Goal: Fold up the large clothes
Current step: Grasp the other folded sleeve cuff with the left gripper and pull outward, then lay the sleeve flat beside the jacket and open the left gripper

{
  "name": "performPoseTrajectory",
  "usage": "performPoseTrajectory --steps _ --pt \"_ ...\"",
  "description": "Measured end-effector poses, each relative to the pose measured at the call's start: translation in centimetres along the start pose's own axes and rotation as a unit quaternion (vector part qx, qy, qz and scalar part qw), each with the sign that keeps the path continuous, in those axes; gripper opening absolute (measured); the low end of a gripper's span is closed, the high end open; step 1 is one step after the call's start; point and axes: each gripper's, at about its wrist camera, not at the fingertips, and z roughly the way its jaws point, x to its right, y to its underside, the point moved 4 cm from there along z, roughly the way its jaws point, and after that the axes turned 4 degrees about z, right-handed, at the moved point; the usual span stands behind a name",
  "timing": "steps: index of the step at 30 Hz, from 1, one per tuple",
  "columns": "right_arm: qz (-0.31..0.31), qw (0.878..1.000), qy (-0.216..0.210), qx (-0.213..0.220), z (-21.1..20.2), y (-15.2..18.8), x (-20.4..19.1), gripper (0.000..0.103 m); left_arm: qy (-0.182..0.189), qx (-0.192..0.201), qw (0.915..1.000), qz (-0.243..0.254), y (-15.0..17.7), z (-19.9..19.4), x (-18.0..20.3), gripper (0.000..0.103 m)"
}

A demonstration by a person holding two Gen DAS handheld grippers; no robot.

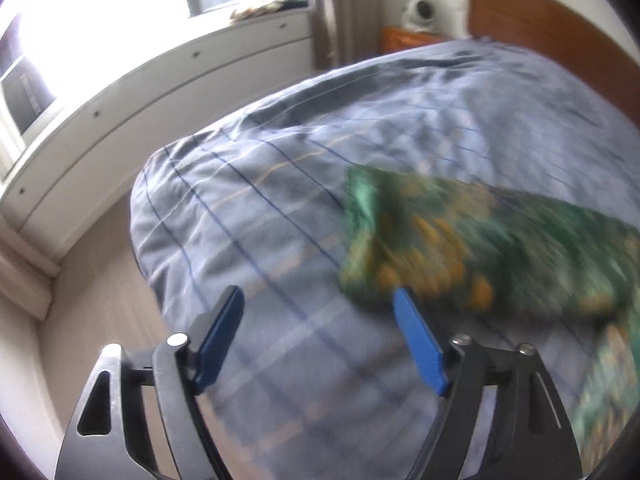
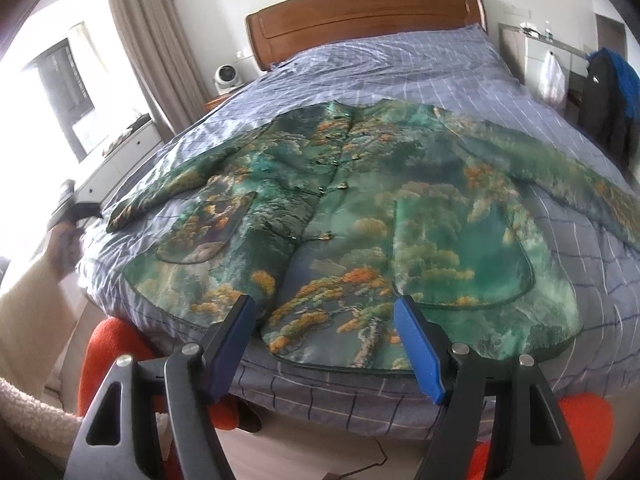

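With the green jacket [image 2: 352, 216] spread flat on the bed [image 2: 420, 68], my left claw [image 1: 320, 300] gapes empty beside its sleeve cuff, so I should pinch the cuff edge squarely before folding inward.

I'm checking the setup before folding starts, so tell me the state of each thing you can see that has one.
Green printed jacket: spread flat on the bed, front up, fastened, sleeves out.
Checked duvet: covering the bed, wrinkled.
Left hand-held gripper: open, nothing between its fingers, by the sleeve end.
Right hand-held gripper: open, empty, over the hem.
Curtain: drawn aside.
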Motion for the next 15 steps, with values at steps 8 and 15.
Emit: performPoseTrajectory --steps 8,15 --pt "0.007 0.998 0.06 0.009 -0.3 -0.9 2.2 0.077 0.091 0.063 0.9866 0.12 8.0 -12.3 9.2 0.102" --pt "-0.004 0.993 0.118 0.031 -2.7 -3.2 4.3 0.089 0.176 0.087 0.9638 0.18 12.4 -20.1 16.8 0.102"
